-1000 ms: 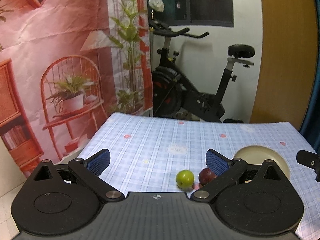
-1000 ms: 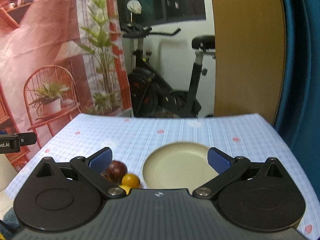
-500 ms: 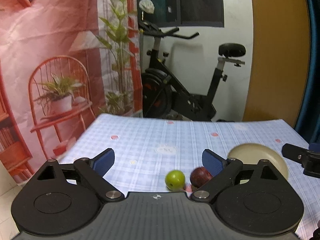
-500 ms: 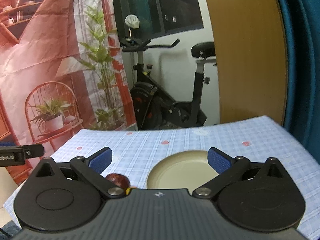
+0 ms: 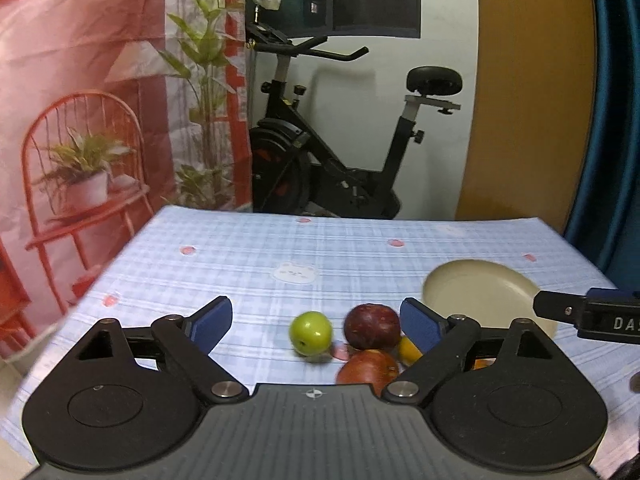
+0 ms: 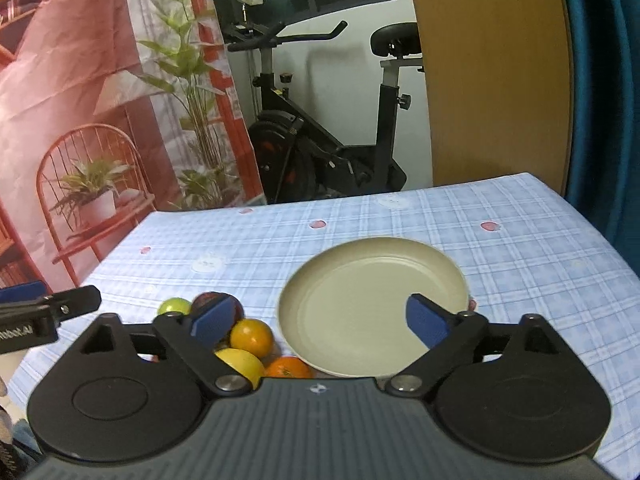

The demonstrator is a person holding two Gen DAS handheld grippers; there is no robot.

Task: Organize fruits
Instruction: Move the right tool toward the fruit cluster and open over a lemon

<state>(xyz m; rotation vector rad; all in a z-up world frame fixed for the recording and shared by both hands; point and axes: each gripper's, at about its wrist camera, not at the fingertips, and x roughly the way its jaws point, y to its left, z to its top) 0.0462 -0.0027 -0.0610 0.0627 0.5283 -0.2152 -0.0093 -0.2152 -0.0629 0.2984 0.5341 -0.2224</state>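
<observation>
A cluster of fruit lies on the checked tablecloth. In the left wrist view I see a green fruit [image 5: 311, 333], a dark red fruit [image 5: 372, 326], a red apple [image 5: 368, 367] and a yellow-orange fruit [image 5: 408, 350]. My left gripper [image 5: 316, 326] is open above them, empty. In the right wrist view a beige plate [image 6: 372, 304] sits right of the fruit: an orange-yellow fruit [image 6: 251, 338], a yellow lemon [image 6: 240, 366], an orange [image 6: 288, 368], the green fruit [image 6: 174, 306]. My right gripper [image 6: 320, 320] is open and empty over the plate's near edge.
The table [image 6: 520, 240] ends close to the right by a blue curtain [image 6: 600, 80]. An exercise bike [image 5: 340, 152] and a printed backdrop [image 5: 80, 100] stand behind the far edge. The right gripper's finger [image 5: 588, 314] shows beside the plate [image 5: 480, 292] in the left view.
Both grippers have risen and tilted down, so more fruit and more of the plate show. Both stay open. The fruit has not moved.
</observation>
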